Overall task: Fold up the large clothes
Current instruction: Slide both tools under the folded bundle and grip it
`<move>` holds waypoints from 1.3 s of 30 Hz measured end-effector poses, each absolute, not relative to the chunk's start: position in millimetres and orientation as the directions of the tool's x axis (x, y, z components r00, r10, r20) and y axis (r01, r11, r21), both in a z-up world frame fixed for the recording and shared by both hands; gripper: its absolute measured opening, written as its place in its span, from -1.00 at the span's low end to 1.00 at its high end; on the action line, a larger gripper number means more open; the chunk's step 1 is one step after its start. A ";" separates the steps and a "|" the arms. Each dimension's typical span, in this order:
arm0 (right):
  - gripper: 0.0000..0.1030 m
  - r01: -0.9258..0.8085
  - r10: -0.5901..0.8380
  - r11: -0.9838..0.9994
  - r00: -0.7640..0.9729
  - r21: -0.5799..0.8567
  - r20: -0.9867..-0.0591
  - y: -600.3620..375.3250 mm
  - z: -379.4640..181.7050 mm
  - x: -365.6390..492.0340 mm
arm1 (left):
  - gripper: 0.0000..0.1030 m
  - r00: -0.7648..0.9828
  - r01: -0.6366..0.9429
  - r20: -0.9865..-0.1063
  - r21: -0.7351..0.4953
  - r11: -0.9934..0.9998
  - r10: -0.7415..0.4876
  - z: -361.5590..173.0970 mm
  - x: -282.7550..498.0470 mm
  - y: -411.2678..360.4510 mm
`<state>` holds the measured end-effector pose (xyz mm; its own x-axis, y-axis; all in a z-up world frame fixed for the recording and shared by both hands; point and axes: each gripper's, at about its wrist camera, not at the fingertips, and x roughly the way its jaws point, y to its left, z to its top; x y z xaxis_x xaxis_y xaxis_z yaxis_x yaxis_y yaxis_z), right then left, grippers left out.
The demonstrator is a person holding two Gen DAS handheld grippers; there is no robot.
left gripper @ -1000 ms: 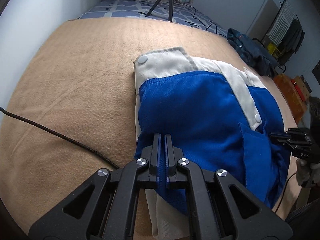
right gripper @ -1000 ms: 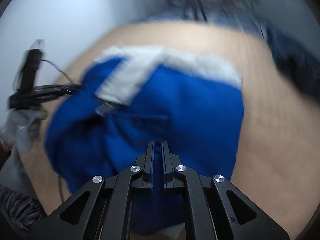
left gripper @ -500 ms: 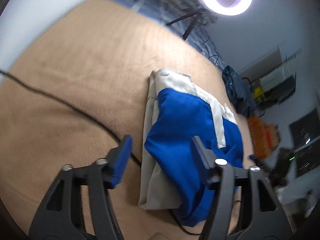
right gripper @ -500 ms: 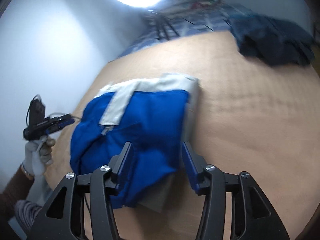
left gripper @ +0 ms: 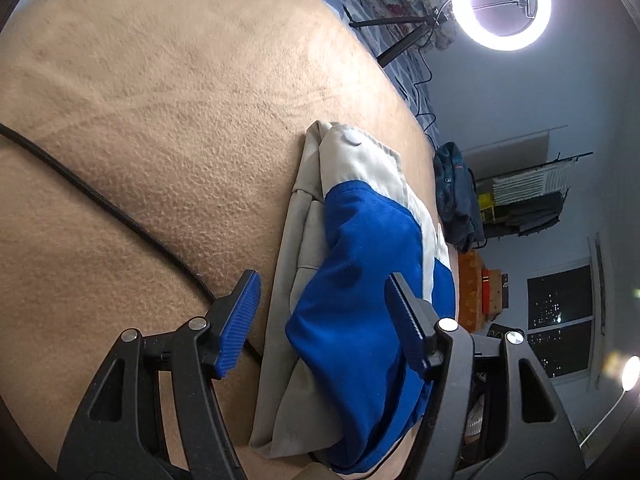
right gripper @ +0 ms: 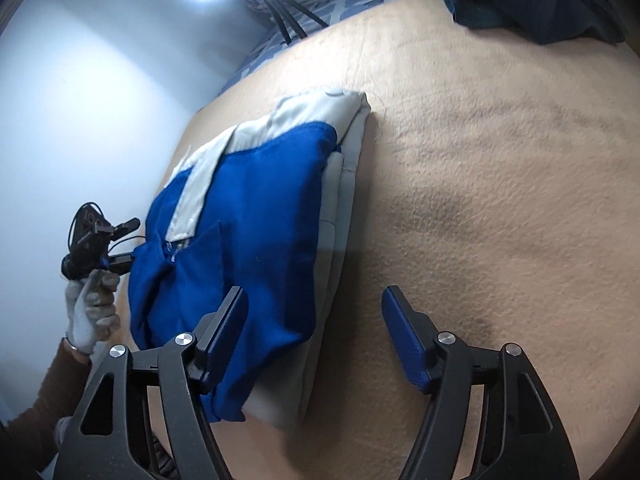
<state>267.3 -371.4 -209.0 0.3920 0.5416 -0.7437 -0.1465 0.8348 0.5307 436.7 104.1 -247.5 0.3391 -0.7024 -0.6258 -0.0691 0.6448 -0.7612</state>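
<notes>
Right wrist: dark clothes point(right gripper: 532, 4), perhaps denim, behind folded jacket point(right gripper: 260, 216).

Legible text, labels, brands, numbers, signs: none in either view.

Left wrist view: the yellow items point(left gripper: 485, 208) on the rack and the orange box point(left gripper: 472, 280) near the window carry markings too small and blurred to read.

Right wrist view: the black device point(right gripper: 89, 236) in the gloved left hand point(right gripper: 93, 312) bears faint pale marks on its round top, not decipherable.

The blue and grey garment point(right gripper: 256, 216) shows no readable print or tag.
</notes>
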 end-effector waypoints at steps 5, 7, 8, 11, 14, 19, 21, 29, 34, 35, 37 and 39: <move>0.35 -0.128 0.570 0.811 0.392 0.571 -0.722 -373.5 -214.8 270.3 | 0.28 0.315 -0.051 -0.625 -0.763 0.644 -0.715 -253.5 439.3 96.7; 0.35 -0.122 0.587 0.797 0.393 0.592 -0.708 -374.8 -217.1 274.7 | 0.28 0.306 -0.044 -0.618 -0.769 0.637 -0.725 -256.6 439.8 93.5; 0.35 -0.118 0.595 0.788 0.394 0.604 -0.700 -375.4 -218.9 275.8 | 0.28 0.303 -0.043 -0.615 -0.772 0.634 -0.728 -259.2 440.1 93.2; 0.36 -0.104 0.619 0.763 0.398 0.637 -0.676 -378.5 -224.8 279.9 | 0.28 0.299 -0.047 -0.600 -0.786 0.617 -0.742 -265.7 442.5 90.1; 0.36 -0.105 0.644 0.739 0.403 0.666 -0.650 -379.8 -227.8 282.5 | 0.28 0.294 -0.037 -0.595 -0.789 0.613 -0.748 -268.3 445.5 85.1; 0.36 -0.123 0.670 0.716 0.399 0.688 -0.626 -375.0 -229.3 288.3 | 0.28 0.276 -0.004 -0.615 -0.769 0.639 -0.739 -267.2 452.1 69.6; 0.36 -0.144 0.674 0.718 0.392 0.681 -0.626 -368.5 -228.5 290.3 | 0.28 0.273 0.009 -0.624 -0.759 0.650 -0.732 -265.1 453.7 63.8; 0.32 -0.174 0.683 0.714 0.384 0.678 -0.621 -347.6 -228.9 292.4 | 0.24 0.271 0.031 -0.645 -0.736 0.676 -0.715 -262.5 456.1 55.4; 0.05 -0.150 0.671 0.724 0.383 0.674 -0.635 -345.2 -230.1 294.5 | 0.12 0.293 0.050 -0.681 -0.690 0.722 -0.671 -255.9 452.8 45.7; 0.02 -0.151 0.660 0.735 0.382 0.661 -0.647 -344.3 -228.7 295.0 | 0.08 0.300 0.055 -0.690 -0.677 0.734 -0.659 -253.9 451.8 43.4; -0.12 -0.156 0.642 0.754 0.382 0.638 -0.665 -338.7 -225.6 296.1 | 0.02 0.315 0.068 -0.707 -0.649 0.758 -0.634 -248.6 449.6 38.4; -0.21 -0.164 0.620 0.774 0.388 0.611 -0.682 -333.4 -222.1 295.6 | -0.06 0.330 0.079 -0.717 -0.627 0.775 -0.614 -243.6 446.7 35.4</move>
<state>295.6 -333.4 -222.1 0.3877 0.6201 -0.6820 -0.1637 0.7745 0.6111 446.7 35.4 -243.6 0.3298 -0.6143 -0.7168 0.0790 0.7746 -0.6275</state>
